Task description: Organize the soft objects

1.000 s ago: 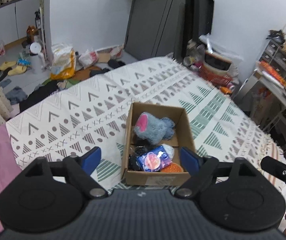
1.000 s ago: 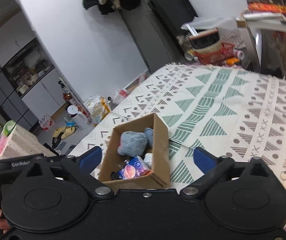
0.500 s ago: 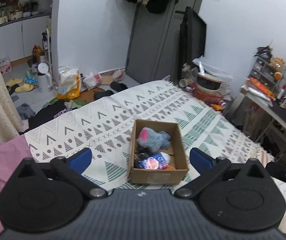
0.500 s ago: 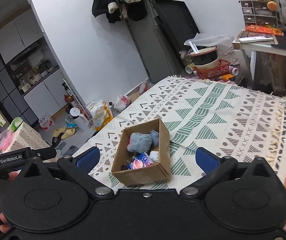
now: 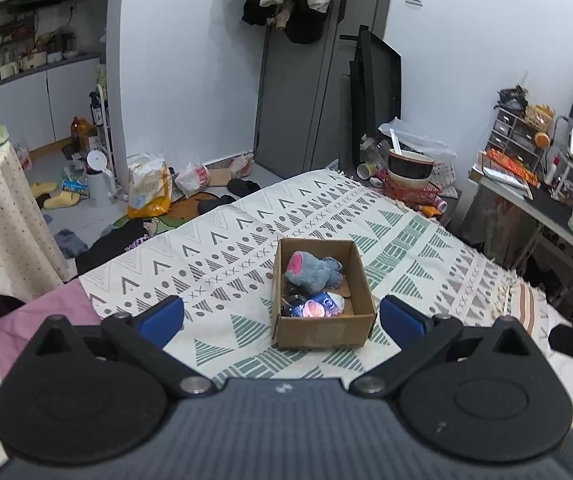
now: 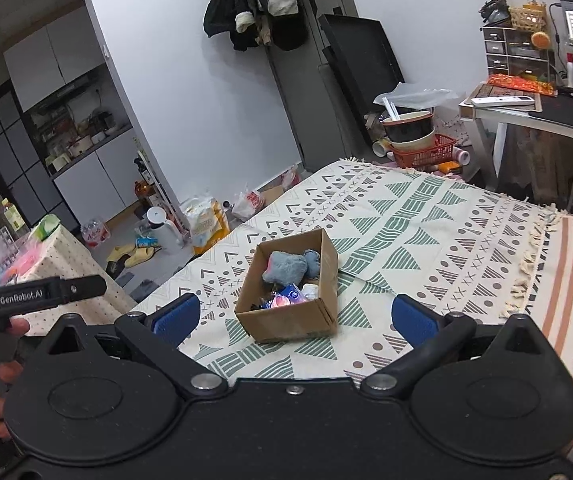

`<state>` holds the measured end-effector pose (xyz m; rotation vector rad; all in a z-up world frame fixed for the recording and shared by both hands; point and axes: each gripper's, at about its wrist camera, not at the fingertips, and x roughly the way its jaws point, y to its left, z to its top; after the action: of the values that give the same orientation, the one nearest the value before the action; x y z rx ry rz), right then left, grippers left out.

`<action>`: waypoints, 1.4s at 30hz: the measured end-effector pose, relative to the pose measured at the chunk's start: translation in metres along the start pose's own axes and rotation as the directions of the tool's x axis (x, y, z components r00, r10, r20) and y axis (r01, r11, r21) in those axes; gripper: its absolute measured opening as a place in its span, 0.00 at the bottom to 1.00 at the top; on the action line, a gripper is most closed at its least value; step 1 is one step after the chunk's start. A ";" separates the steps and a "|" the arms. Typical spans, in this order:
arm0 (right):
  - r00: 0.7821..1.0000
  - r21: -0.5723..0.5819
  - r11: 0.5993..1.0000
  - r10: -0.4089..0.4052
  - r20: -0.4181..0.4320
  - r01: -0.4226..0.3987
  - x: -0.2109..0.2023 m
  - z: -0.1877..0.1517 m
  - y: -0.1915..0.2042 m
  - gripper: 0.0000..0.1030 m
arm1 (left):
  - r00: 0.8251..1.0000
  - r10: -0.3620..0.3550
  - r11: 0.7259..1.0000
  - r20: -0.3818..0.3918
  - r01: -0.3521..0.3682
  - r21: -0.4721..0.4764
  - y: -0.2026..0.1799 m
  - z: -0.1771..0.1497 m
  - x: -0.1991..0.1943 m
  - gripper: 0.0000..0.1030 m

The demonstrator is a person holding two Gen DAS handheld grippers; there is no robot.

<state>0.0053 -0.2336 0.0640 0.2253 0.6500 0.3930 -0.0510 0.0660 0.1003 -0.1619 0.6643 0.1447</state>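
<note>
Cardboard box of soft things on a patterned bedspread, both claws spread wide and holding nothing.

Ahead of the left gripper (image 5: 281, 318), between its spread fingers, sits the open cardboard box (image 5: 320, 334). Inside it, a grey-blue plush toy (image 5: 313, 274) with a pink patch lies at the far end, and a blue-and-pink packet (image 5: 318, 305) lies nearer the claw. The right gripper (image 6: 293, 315) faces the same box, well short of it. The box rests on a cream bedspread (image 5: 222, 248) with green triangles; beyond it are a cluttered floor and a desk (image 6: 526, 112). The left gripper's handle, seen left of the right claw, reads "GenRobot.AI".
</note>
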 end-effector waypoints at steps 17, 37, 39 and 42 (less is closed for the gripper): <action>1.000 -0.028 1.000 0.005 0.028 -0.005 -0.035 -0.026 0.012 1.00 | 0.999 0.041 0.998 0.033 -0.043 0.049 0.006 -0.031 -0.033 1.00; 1.000 -0.016 1.000 0.013 0.011 -0.013 -0.035 -0.039 0.016 1.00 | 0.999 0.042 0.996 0.026 -0.044 0.076 0.008 -0.041 -0.029 1.00; 1.000 -0.017 1.000 0.011 0.014 -0.011 -0.035 -0.039 0.016 1.00 | 0.999 0.035 0.997 0.022 -0.036 0.075 0.008 -0.042 -0.027 1.00; 1.000 -0.023 1.000 0.005 0.014 -0.004 -0.035 -0.040 0.018 1.00 | 0.999 0.033 0.997 0.020 -0.035 0.074 0.008 -0.043 -0.025 1.00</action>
<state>-0.0500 -0.2286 0.0578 0.2070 0.6312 0.4027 -0.0982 0.0629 0.0818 -0.0773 0.6531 0.1537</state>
